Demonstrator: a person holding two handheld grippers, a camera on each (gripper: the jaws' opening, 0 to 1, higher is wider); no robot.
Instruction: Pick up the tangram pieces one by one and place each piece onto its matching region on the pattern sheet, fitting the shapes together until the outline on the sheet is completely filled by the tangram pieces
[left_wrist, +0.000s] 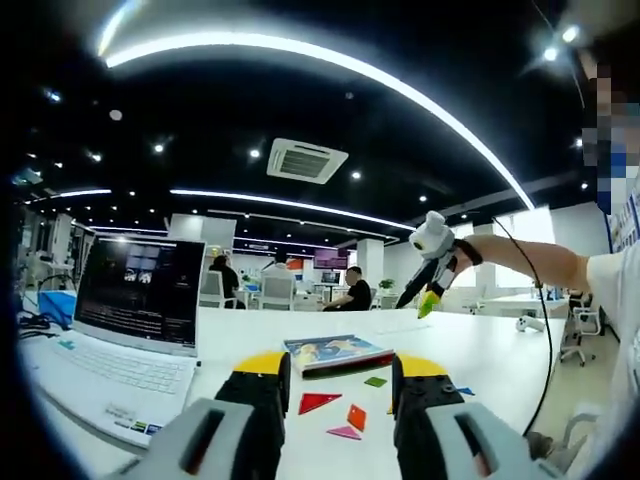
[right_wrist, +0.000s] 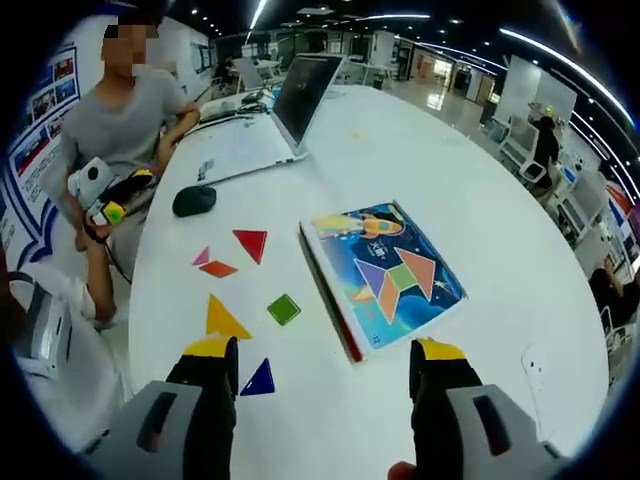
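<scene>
**Kid:** If you look through the right gripper view, where are the tangram pieces?

**Helper:** They lie flat on the white table (right_wrist: 480, 200), all to the left of the pattern sheet (right_wrist: 385, 272). Going left to right, you have the small pink triangle (right_wrist: 201, 257), the orange piece (right_wrist: 218, 269), the yellow triangle (right_wrist: 224, 320), the red triangle (right_wrist: 251, 243), the blue triangle (right_wrist: 260, 379) and the green square (right_wrist: 284, 309). The blue one is closest to you, near the table's front edge. None of them touch each other. A black mouse (right_wrist: 194, 200) and a laptop (right_wrist: 300, 95) sit further back.

**Kid:** Are your tongs holding anything?

**Helper:** No. The right gripper (right_wrist: 325, 375) has its jaws wide apart with nothing between them. The left gripper (left_wrist: 337, 385) is also spread and empty, up above the table.

**Kid:** Is any piece on the sheet yet?

**Helper:** I think not. The colours on the sheet look printed, so you are at the start.

**Kid:** How will a piece feel?

**Helper:** Thin, hard and very light, I'd guess, and likely to slide on the smooth table. Take the blue triangle by two of its edges, low down, and squeeze gently so it does not pop out. You may need to tip one edge up first.
</scene>
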